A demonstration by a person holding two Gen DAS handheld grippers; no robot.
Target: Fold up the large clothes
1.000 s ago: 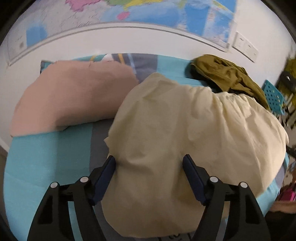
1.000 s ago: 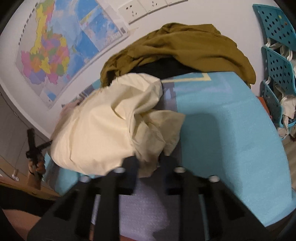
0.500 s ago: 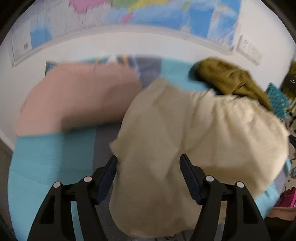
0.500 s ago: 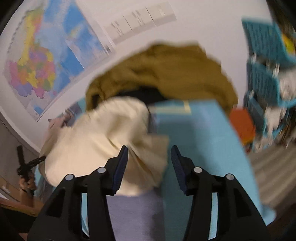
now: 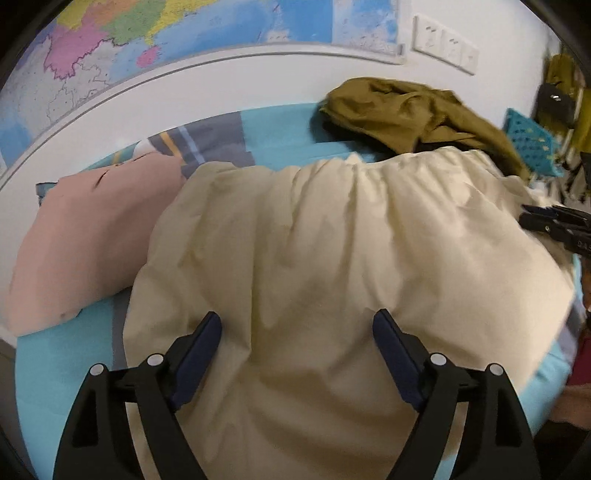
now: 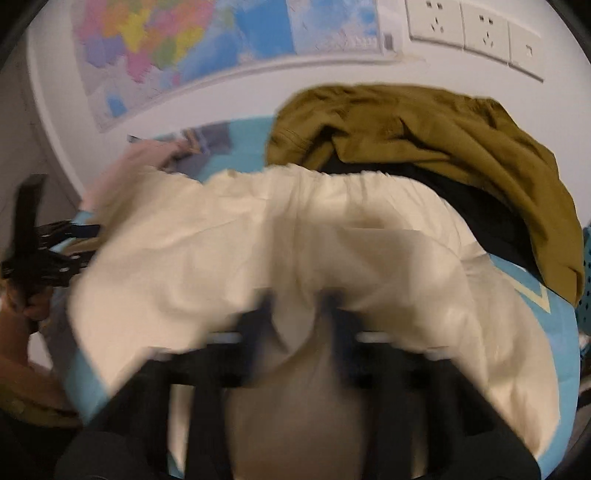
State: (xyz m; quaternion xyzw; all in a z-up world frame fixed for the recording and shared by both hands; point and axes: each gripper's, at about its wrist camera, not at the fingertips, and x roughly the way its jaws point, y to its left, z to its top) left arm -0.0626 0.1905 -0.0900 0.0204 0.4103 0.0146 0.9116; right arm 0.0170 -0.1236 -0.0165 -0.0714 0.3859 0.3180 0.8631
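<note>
A large cream garment (image 5: 332,266) with a gathered waistband lies spread on the light blue bed. It also fills the right wrist view (image 6: 280,243). My left gripper (image 5: 295,332) is open, its dark blue fingers wide apart just above the cloth. My right gripper (image 6: 299,310) is blurred, with its fingers set into a fold of the cream cloth near its front edge. From the left wrist view the right gripper shows at the far right edge (image 5: 554,225).
A pink folded cloth (image 5: 88,236) lies at the left. An olive garment (image 5: 413,110) over a black one is heaped at the back by the wall. A map and wall sockets (image 6: 469,29) are behind. Blue perforated baskets (image 5: 532,144) stand at the right.
The cream garment has been spread flatter, waistband now straight along the back. My right gripper moved in onto the cloth's front fold. My left gripper stayed open over the cloth.
</note>
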